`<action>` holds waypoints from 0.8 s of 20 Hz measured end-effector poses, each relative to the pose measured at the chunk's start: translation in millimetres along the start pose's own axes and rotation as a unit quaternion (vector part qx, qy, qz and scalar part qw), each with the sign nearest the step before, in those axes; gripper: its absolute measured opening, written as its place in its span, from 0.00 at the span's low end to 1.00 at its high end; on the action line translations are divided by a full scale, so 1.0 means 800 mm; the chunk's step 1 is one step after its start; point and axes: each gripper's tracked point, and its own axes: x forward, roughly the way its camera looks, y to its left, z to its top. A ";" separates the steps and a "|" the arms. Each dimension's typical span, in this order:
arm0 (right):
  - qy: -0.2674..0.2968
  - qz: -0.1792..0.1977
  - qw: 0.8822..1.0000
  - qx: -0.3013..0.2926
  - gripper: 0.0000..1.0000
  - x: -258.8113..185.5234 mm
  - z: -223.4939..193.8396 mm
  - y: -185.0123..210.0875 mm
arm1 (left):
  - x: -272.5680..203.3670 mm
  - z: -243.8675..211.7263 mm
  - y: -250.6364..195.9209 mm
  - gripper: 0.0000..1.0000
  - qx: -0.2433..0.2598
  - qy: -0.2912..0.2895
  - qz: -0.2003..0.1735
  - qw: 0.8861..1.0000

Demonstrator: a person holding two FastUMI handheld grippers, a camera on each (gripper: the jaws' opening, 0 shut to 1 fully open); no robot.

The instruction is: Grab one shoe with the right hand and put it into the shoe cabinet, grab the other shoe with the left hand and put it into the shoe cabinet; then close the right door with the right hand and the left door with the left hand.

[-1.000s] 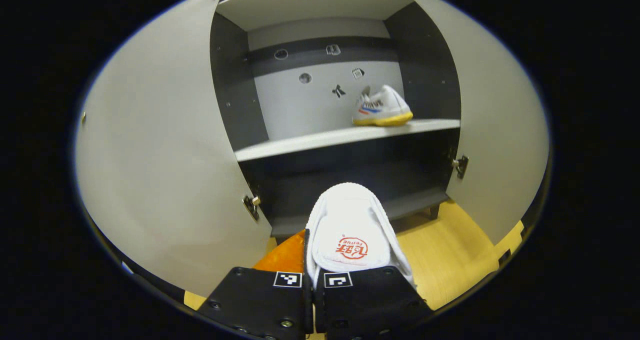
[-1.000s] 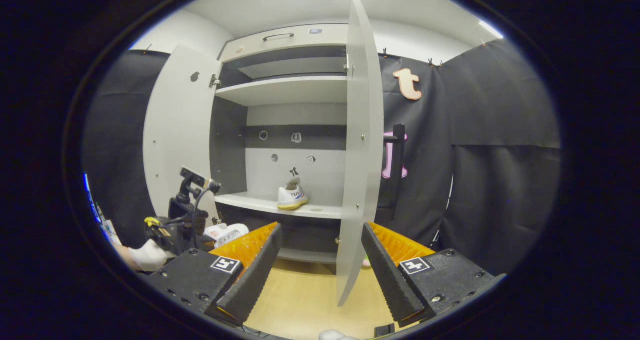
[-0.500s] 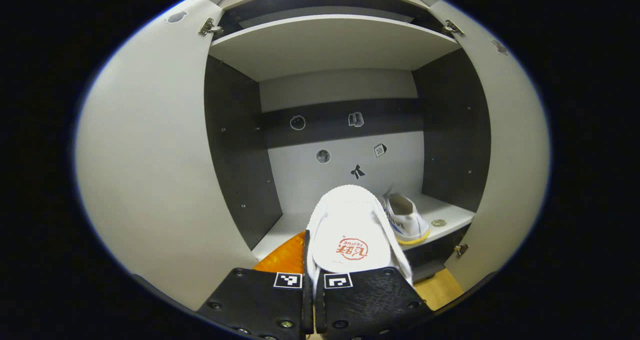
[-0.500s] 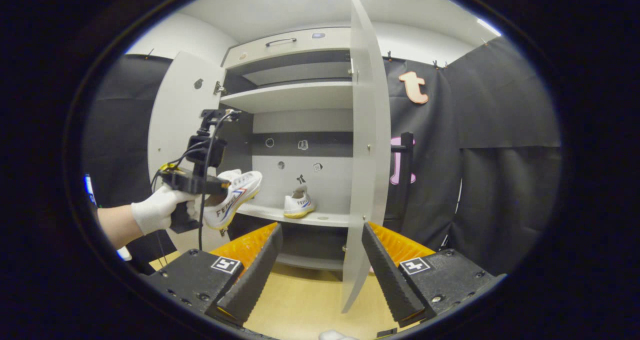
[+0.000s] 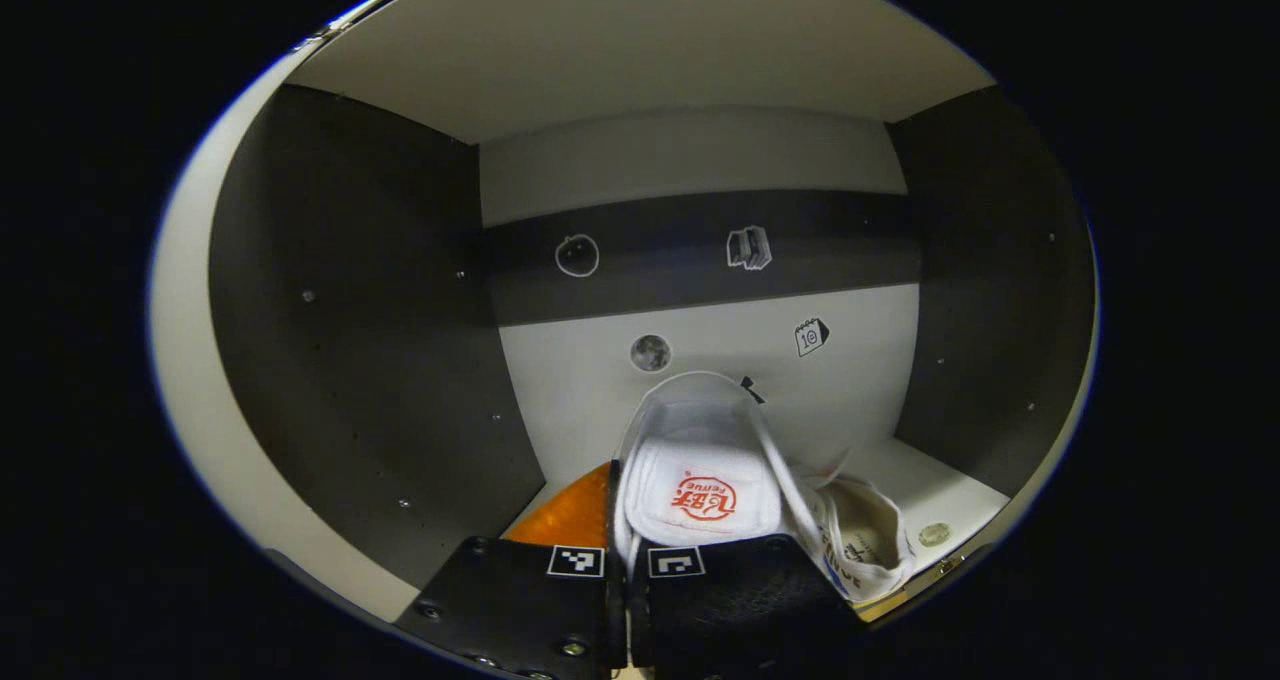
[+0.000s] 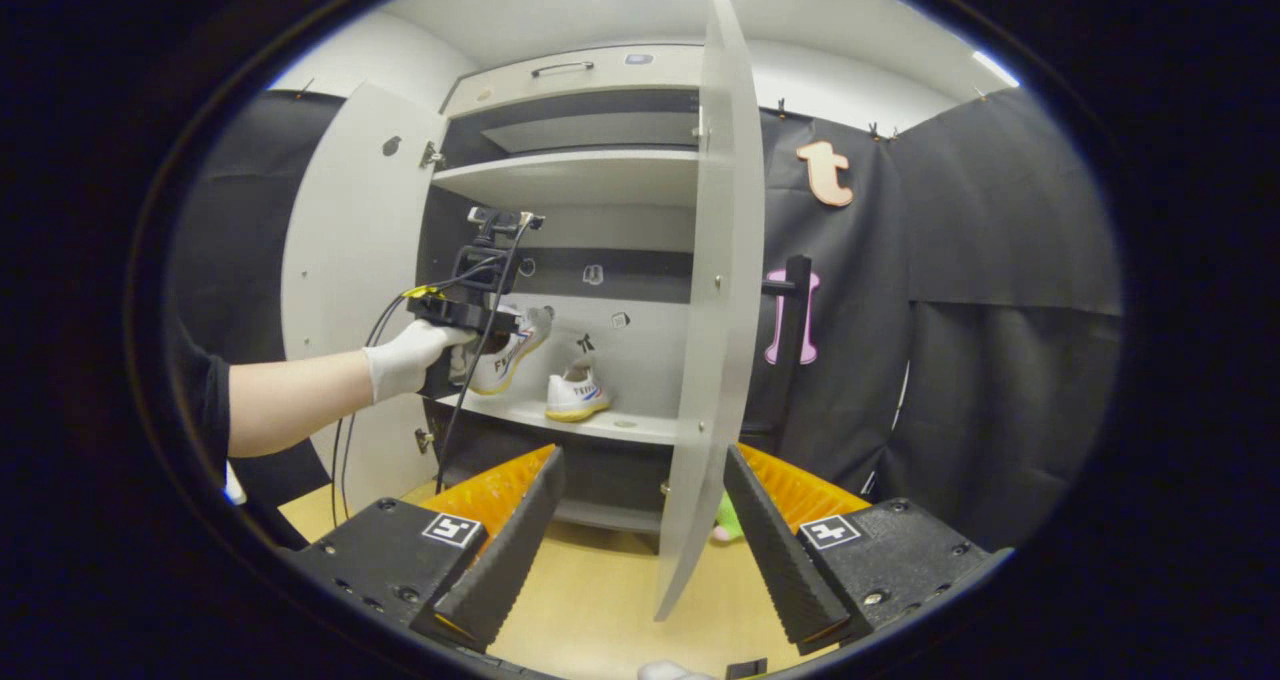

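My left gripper [image 5: 625, 560] is shut on a white shoe [image 5: 700, 460], pinching it at the opening; the shoe points into the cabinet compartment, held above the middle shelf [image 5: 950, 495]. The other white shoe [image 5: 862, 545] with a yellow sole stands on that shelf just to the right. In the right gripper view, a gloved hand [image 6: 410, 355] holds the left gripper [image 6: 470, 310] with its shoe [image 6: 505, 350] inside the cabinet, next to the shelved shoe [image 6: 572, 397]. My right gripper [image 6: 640, 520] stands open and empty, back from the cabinet, facing the edge of the right door [image 6: 710, 300].
Both cabinet doors stand open: the left door [image 6: 345, 280] swung wide, the right door edge-on. An upper shelf [image 6: 580, 175] and a lower compartment [image 6: 600, 480] frame the middle shelf. A wooden floor [image 6: 600, 600] lies below. A small green object [image 6: 728, 520] sits behind the right door.
The left gripper has carried its shoe upward and forward, from outside the doors into the middle compartment beside the shelved shoe. The right gripper has barely moved and stays open.
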 end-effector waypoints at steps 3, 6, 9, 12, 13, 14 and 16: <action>0.007 -0.009 1.000 -0.004 1.00 0.000 -0.003 -0.009 | 0.030 -0.036 -0.013 0.02 0.015 0.039 0.000 0.999; 0.014 -0.014 1.000 0.003 1.00 0.004 -0.007 -0.014 | 0.043 -0.057 -0.015 0.02 0.027 0.062 -0.001 0.998; 0.021 -0.015 1.000 0.009 1.00 0.009 -0.012 -0.016 | 0.048 -0.071 -0.018 0.10 0.011 0.086 -0.004 0.996; 0.020 -0.013 1.000 0.009 1.00 0.011 -0.009 -0.014 | 0.045 -0.096 -0.015 0.17 -0.007 0.124 -0.006 0.992; 0.018 -0.012 1.000 0.008 1.00 0.011 -0.007 -0.013 | 0.047 -0.093 -0.012 0.22 -0.010 0.117 -0.009 0.993; 0.018 -0.011 1.000 0.008 1.00 0.012 -0.007 -0.012 | 0.045 -0.090 -0.012 0.24 -0.012 0.114 -0.015 0.993; 0.018 -0.008 1.000 0.010 1.00 0.014 -0.008 -0.008 | 0.041 -0.083 -0.006 0.62 -0.014 0.105 -0.017 0.994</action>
